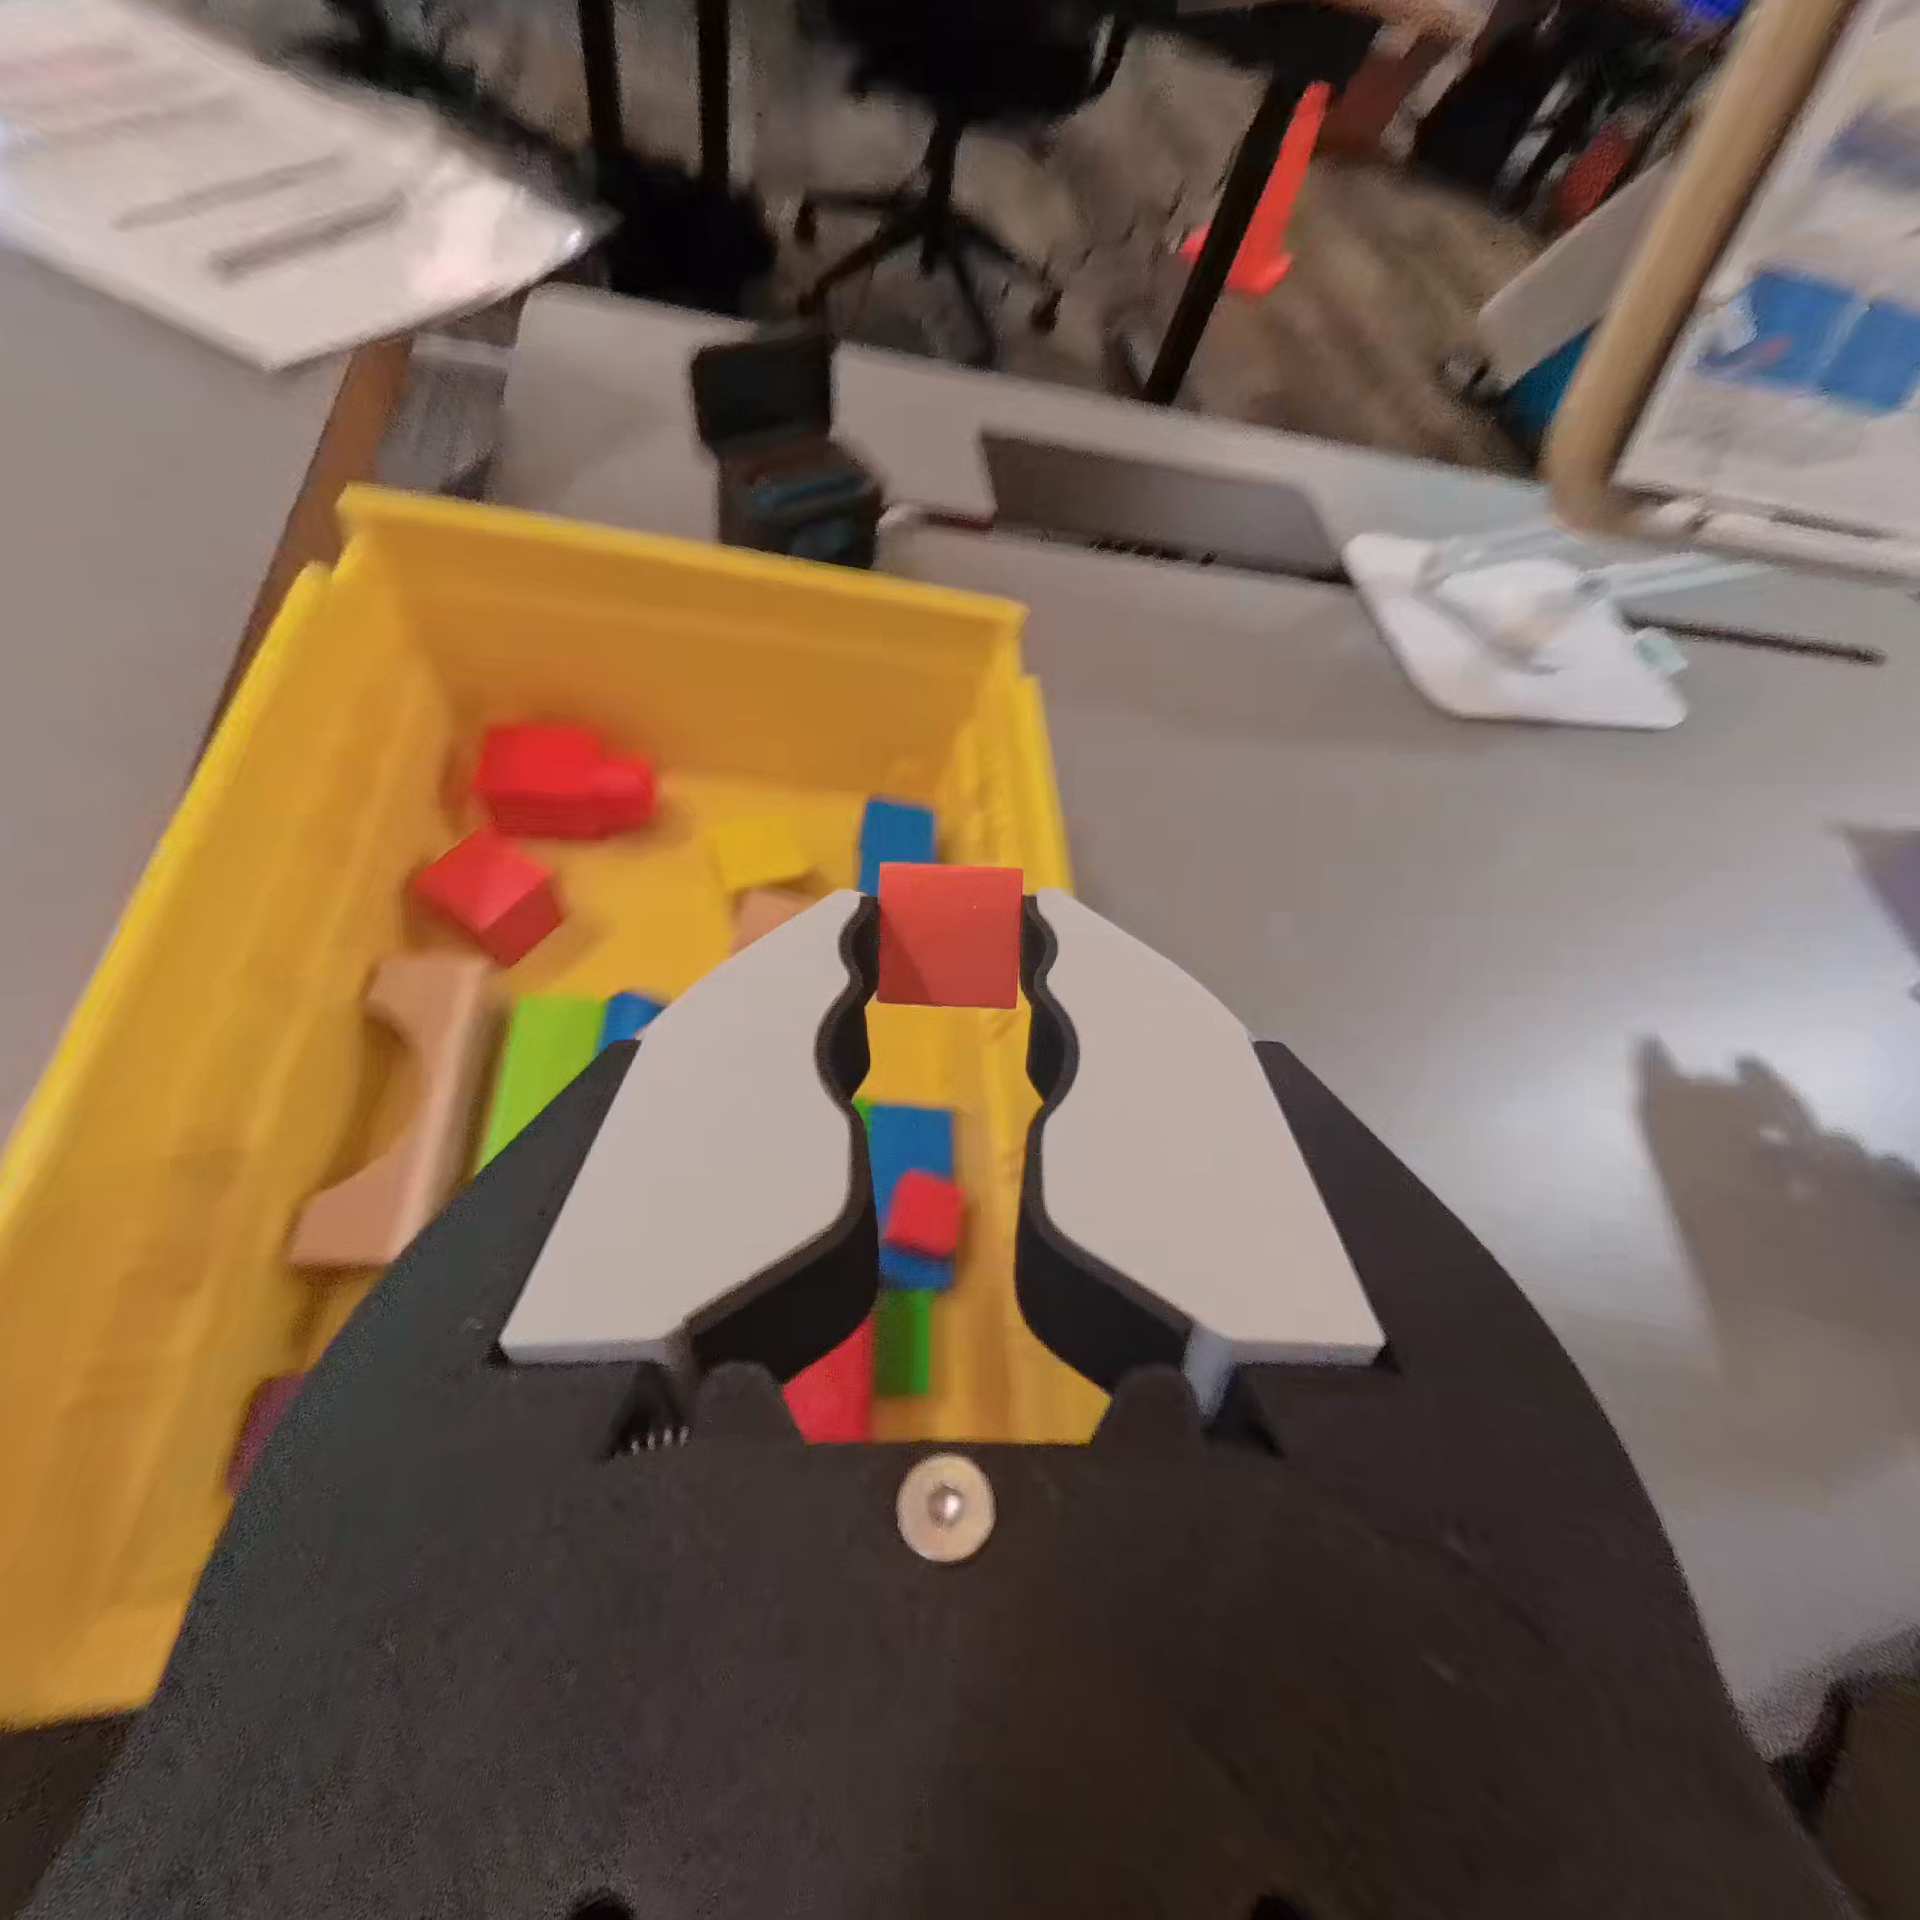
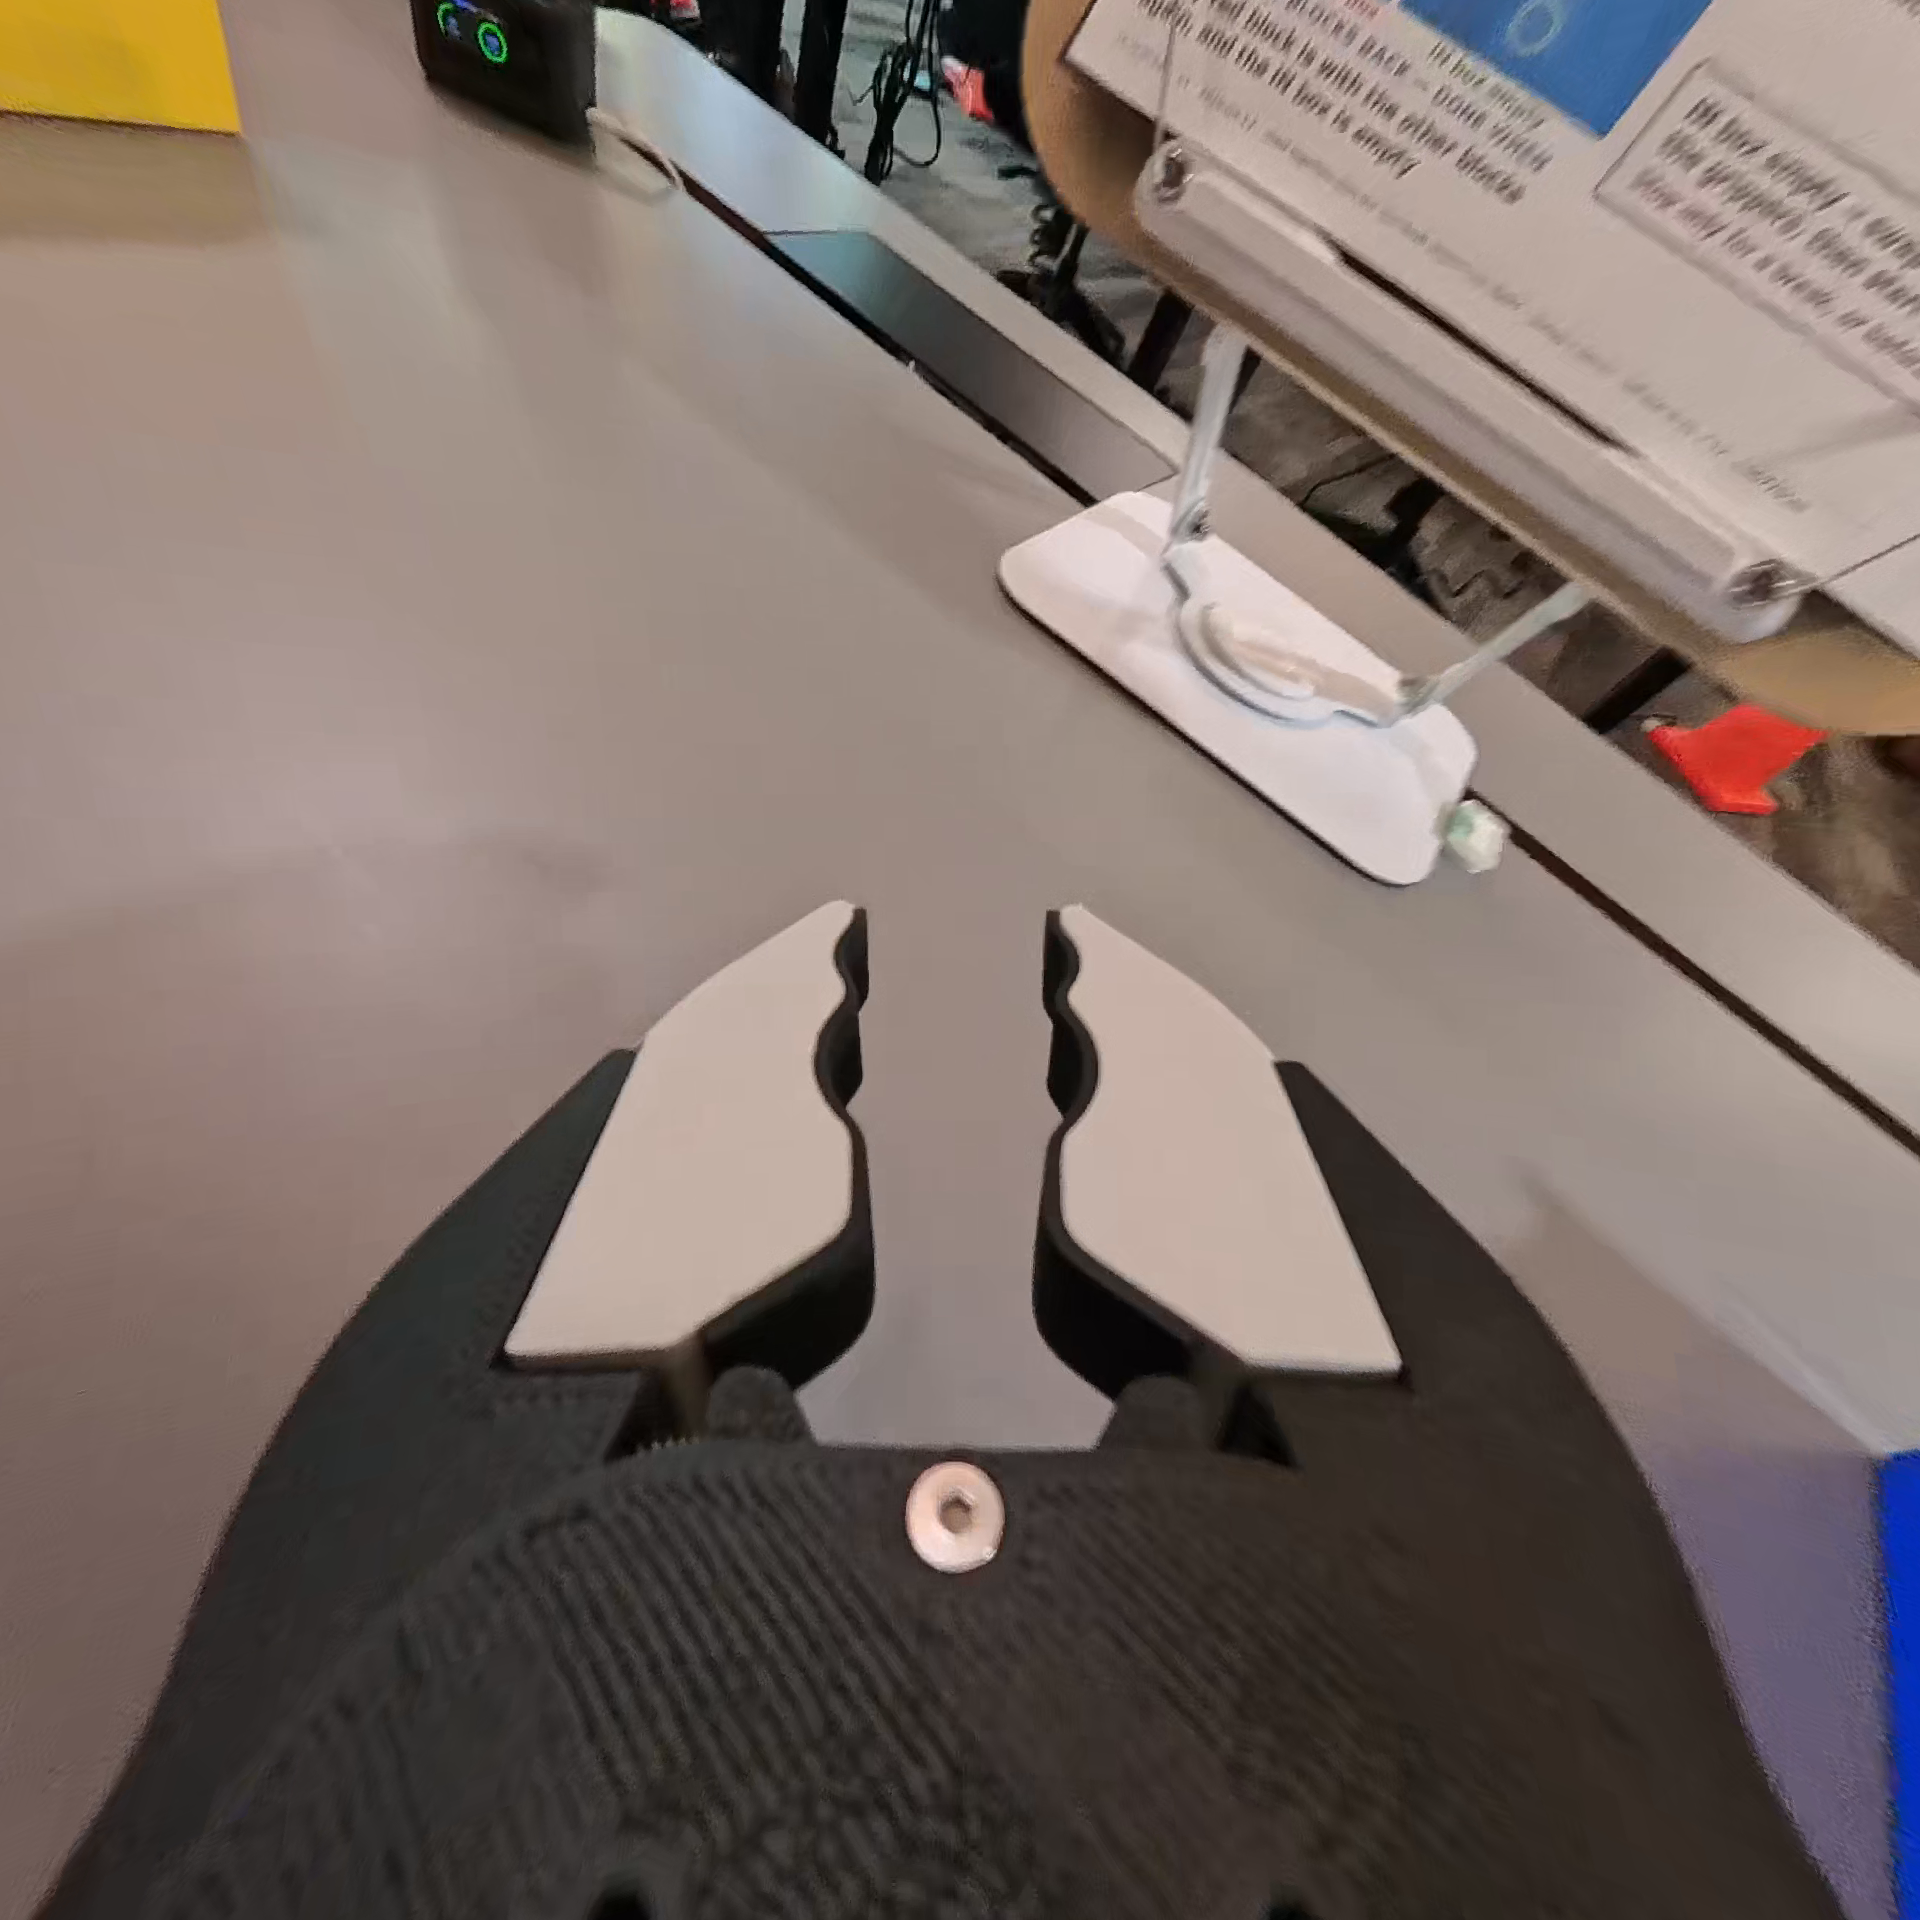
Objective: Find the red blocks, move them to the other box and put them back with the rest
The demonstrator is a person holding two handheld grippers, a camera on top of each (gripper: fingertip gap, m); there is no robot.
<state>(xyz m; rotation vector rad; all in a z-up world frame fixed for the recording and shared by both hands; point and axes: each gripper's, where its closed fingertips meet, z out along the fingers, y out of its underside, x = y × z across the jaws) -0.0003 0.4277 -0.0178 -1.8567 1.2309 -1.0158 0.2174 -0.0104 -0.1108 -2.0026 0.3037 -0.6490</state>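
One red cube in left hand-held gripper

A white flat-based document stand holding a printed sheet sits on the grey table at two o'clock; a small black device at eleven

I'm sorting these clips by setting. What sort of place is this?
Probably an office or lab workspace. A grey table holds a yellow box of blocks and an instruction sheet on a stand; an office chair and orange cone stand on the carpet beyond.
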